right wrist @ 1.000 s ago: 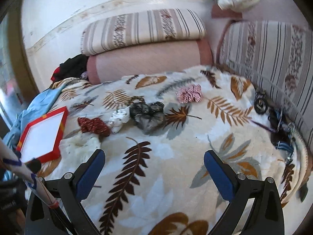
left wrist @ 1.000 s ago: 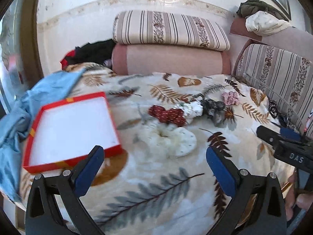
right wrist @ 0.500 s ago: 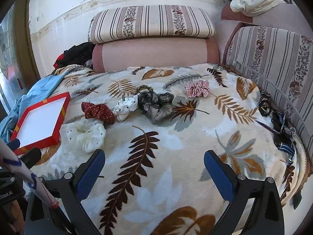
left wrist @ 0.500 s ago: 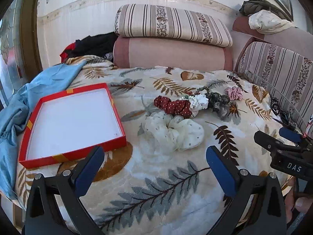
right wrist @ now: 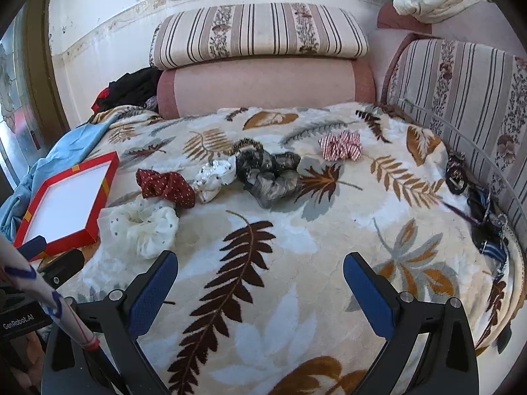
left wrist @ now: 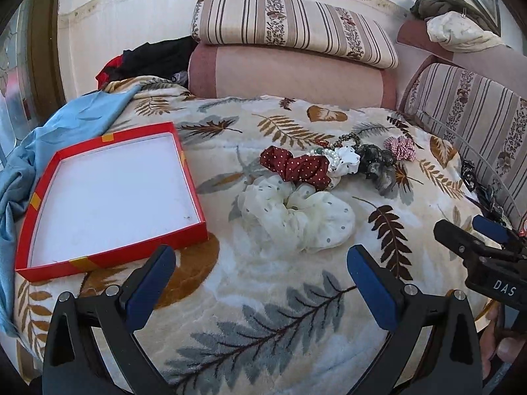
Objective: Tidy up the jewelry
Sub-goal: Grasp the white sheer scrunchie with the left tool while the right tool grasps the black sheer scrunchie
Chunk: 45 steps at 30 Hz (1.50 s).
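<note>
Bed covered by a cream leaf-print blanket; striped bolster cushions along the far and right sides, blue cloth bunched at the left edge.

Red tray-style box, white inside, lies left on the blanket with nothing in it. Just right of it: cream dotted scrunchie. Farther back, a row running left to right: dark red dotted scrunchie, small white scrunchie with a pearl bracelet against it, grey-black scrunchie, then the red-and-white checked scrunchie lying apart. Dark tangle of small items sits at the right edge of the bed; too small to identify.

Left tool: jaws spread wide, holding nothing, hovering near the front edge with the cream scrunchie just beyond it. Right tool: jaws also wide apart and holding nothing, over bare blanket, well short of the row.

Judgement: sorting not begun; first pick pending. Cream scrunchie is the likely first target for the left tool, being closest to both the tool and the box.

Method note: come down over one gathered fold of the scrunchie, not across the whole ring. Keep the tips above the plush pile so the blanket is not pinched. Lift clear of the box wall before releasing.
</note>
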Tool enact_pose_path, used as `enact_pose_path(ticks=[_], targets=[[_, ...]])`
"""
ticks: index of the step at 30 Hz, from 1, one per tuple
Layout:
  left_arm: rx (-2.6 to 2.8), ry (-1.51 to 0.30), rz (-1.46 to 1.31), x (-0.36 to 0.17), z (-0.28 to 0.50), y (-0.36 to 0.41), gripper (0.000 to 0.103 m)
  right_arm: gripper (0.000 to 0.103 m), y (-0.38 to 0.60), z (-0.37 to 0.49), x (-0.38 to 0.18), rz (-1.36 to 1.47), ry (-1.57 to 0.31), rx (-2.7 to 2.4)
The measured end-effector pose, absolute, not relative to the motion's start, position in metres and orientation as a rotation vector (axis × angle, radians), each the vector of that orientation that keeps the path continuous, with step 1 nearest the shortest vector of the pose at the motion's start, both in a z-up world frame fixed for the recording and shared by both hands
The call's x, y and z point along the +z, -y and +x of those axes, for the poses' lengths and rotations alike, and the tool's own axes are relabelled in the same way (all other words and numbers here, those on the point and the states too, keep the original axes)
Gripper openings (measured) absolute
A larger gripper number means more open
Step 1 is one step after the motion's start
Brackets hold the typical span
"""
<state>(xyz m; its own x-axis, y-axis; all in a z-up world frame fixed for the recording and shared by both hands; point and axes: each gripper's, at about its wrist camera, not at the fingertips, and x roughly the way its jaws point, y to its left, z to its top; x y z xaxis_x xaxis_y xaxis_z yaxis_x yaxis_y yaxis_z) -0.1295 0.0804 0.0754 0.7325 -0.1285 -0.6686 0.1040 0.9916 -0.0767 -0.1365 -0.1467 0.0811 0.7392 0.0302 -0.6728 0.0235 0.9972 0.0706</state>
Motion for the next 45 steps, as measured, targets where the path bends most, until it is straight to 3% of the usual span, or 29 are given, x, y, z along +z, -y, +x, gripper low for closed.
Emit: enact_pose_path(ticks=[9,15,22,27,32,36,42,43,45], targets=[[-0.124,-0.763,-0.041,0.066,-0.118,-0.081,0.103,0.100,0.144,-0.126,0.072,0.075,-0.754,0.032],[-0.143,-0.756,-0.048,0.071,-0.107,-0.088,0.103,0.094,0.152,-0.120,0.074,0.103,-0.737,0.047],[-0.179,-0.692,-0.082,0.099,-0.082,-0.117,0.103,0.087,0.185,-0.097,0.102,0.152,-0.677,0.016],[-0.319,-0.778,-0.137,0.087,-0.060,-0.099,0.102,0.084,0.204,-0.058,0.132,0.213,-0.625,0.030],[-0.337,-0.875,-0.062,0.052,-0.044,-0.070,0.084,0.078,0.224,-0.035,0.123,0.286,-0.609,0.044],[-0.317,-0.905,-0.031,0.039,-0.028,-0.058,0.081,0.063,0.234,-0.017,0.101,0.354,-0.680,0.079],[-0.239,-0.942,0.051,0.017,-0.003,-0.044,0.081,0.064,0.229,0.003,0.076,0.409,-0.757,0.116],[-0.223,-0.927,0.070,0.015,-0.004,-0.041,0.079,0.065,0.227,0.007,0.072,0.413,-0.774,0.111],[-0.212,-0.908,0.074,0.016,-0.005,-0.043,0.066,0.072,0.223,0.015,0.061,0.435,-0.811,0.107]])
